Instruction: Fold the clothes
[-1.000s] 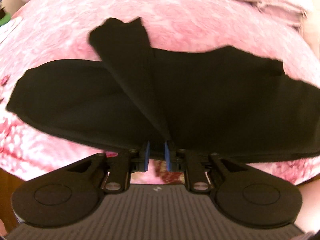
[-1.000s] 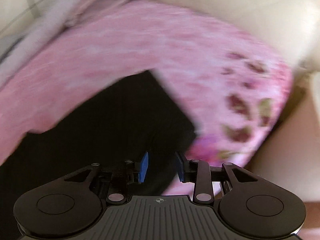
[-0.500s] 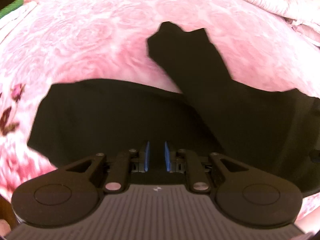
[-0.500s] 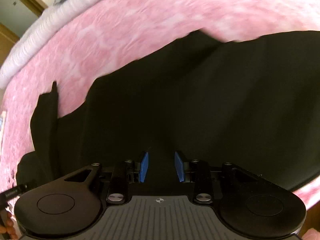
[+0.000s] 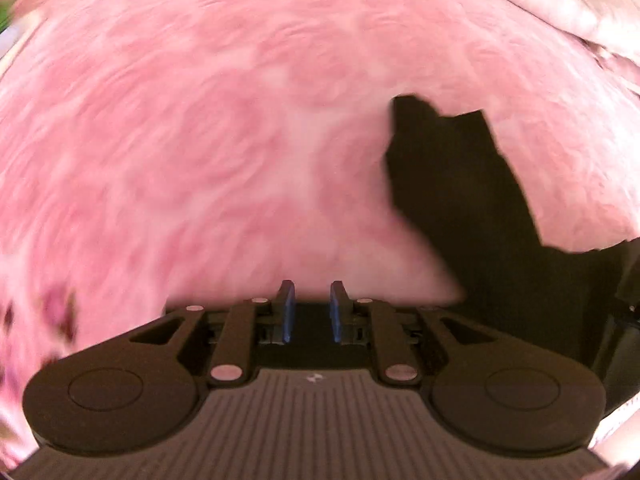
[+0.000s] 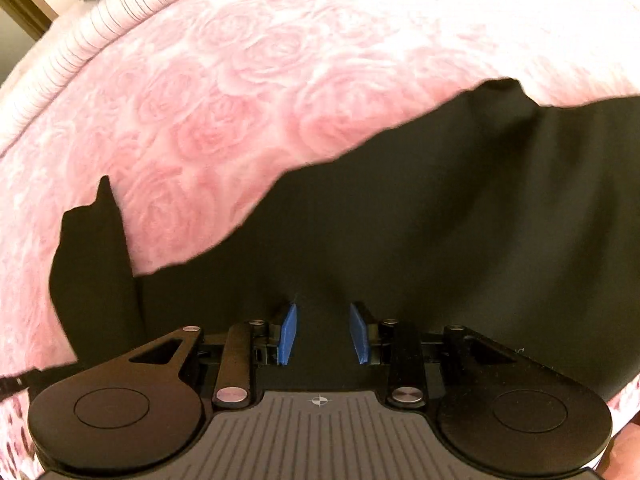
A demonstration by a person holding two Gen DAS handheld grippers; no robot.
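The black garment (image 6: 420, 240) lies spread on the pink rose blanket (image 6: 240, 100) with one strip poking out, both the left gripper (image 5: 310, 308) and right gripper (image 6: 324, 332) gape empty, so pinch only cloth edges.

left tool (image 5: 310, 309): pads apart, nothing between | right tool (image 6: 323, 332): pads wide apart

Pink rose-patterned bedspread (image 6: 248, 80) filling most of both frames; striped white bedding (image 6: 72, 52) along upper left, brown wooden frame (image 6: 24, 4) in that corner.
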